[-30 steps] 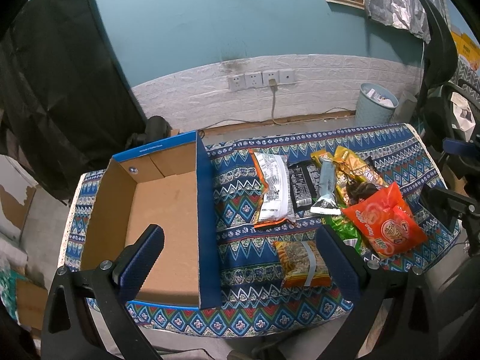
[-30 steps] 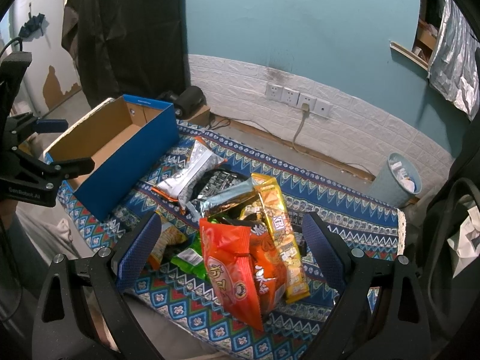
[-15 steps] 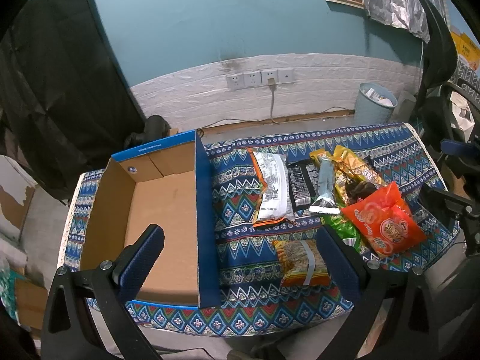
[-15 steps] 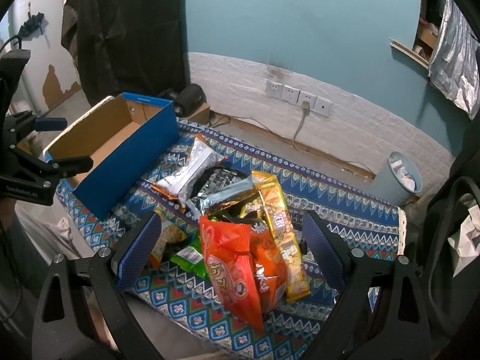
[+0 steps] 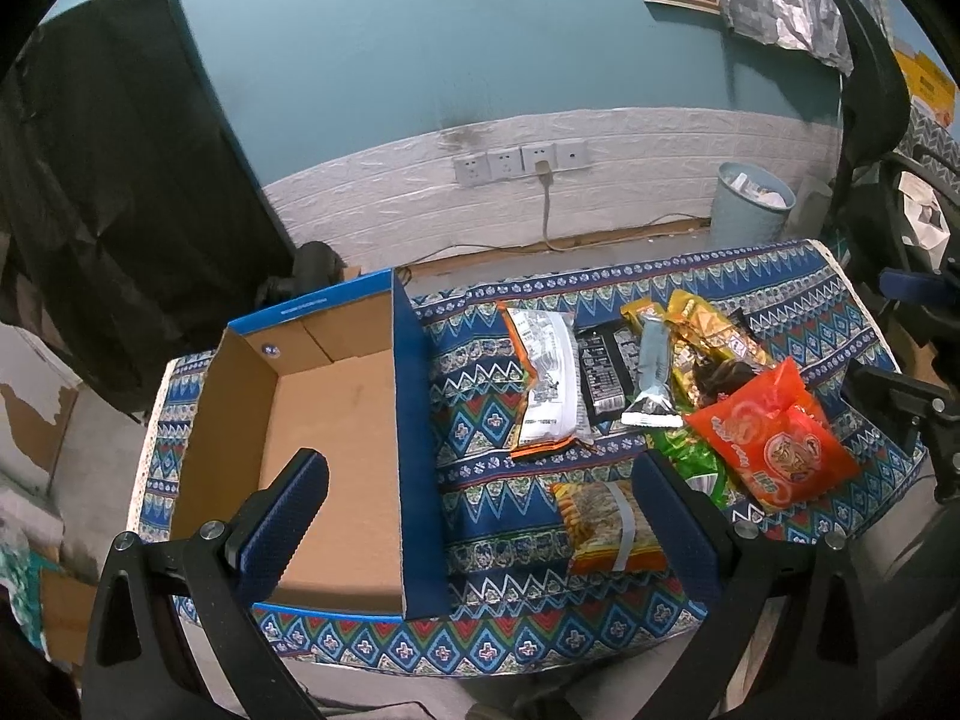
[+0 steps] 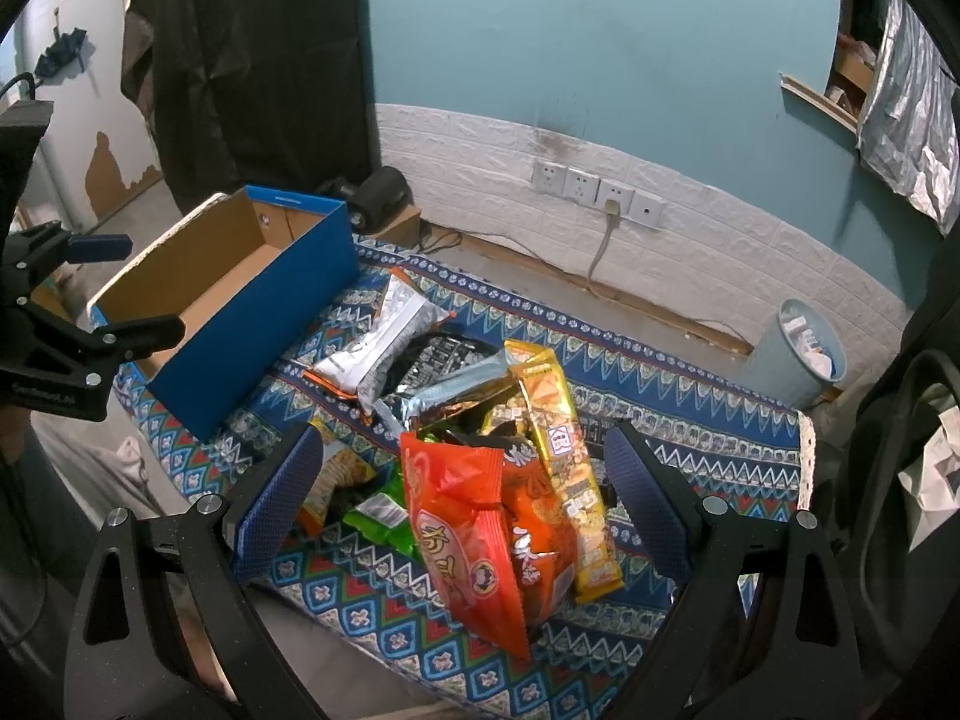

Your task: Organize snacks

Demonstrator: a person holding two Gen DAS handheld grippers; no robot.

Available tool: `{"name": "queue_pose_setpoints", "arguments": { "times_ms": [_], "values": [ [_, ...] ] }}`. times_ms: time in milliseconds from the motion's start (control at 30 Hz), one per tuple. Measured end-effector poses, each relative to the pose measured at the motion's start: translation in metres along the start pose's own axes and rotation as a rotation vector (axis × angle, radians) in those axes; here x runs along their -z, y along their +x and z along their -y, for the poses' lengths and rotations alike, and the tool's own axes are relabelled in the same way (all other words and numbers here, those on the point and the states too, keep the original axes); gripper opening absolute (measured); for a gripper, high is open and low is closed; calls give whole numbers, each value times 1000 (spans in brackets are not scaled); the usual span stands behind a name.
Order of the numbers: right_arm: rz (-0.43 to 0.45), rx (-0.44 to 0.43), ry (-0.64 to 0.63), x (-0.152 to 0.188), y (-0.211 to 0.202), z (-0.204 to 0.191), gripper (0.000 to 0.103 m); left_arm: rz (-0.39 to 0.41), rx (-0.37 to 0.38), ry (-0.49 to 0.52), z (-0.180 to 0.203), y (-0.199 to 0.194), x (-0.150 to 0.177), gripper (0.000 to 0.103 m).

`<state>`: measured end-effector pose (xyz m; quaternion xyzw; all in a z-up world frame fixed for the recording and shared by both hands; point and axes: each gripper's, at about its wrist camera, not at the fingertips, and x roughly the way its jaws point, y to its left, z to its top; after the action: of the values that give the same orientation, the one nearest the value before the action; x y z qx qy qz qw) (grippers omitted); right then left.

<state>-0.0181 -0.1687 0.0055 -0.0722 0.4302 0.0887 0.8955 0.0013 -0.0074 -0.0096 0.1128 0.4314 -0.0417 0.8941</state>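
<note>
Your left tool [image 5: 480, 504] and right tool [image 6: 462, 480] both hang spread and empty above the counter [image 5: 480, 456], snack packets [image 6: 480, 480] heaped beside the blue box [image 5: 414, 420].

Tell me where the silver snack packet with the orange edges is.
In the left wrist view the silver packet lies flat on the patterned cloth, between the blue box and the black packet.

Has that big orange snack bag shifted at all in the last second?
No. In the right wrist view the orange bag lies on the same patterned cloth, leaning against the yellow packet as before. Both grippers hang open above, touching nothing.
</note>
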Motion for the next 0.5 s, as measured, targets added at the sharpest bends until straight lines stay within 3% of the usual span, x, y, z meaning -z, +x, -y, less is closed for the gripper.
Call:
{"name": "queue_pose_setpoints", "arguments": {
  "times_ms": [500],
  "values": [
    [-12,5,-1,1,3,2,93,-11,3,-2,0,2,0,102]
  ]
}}
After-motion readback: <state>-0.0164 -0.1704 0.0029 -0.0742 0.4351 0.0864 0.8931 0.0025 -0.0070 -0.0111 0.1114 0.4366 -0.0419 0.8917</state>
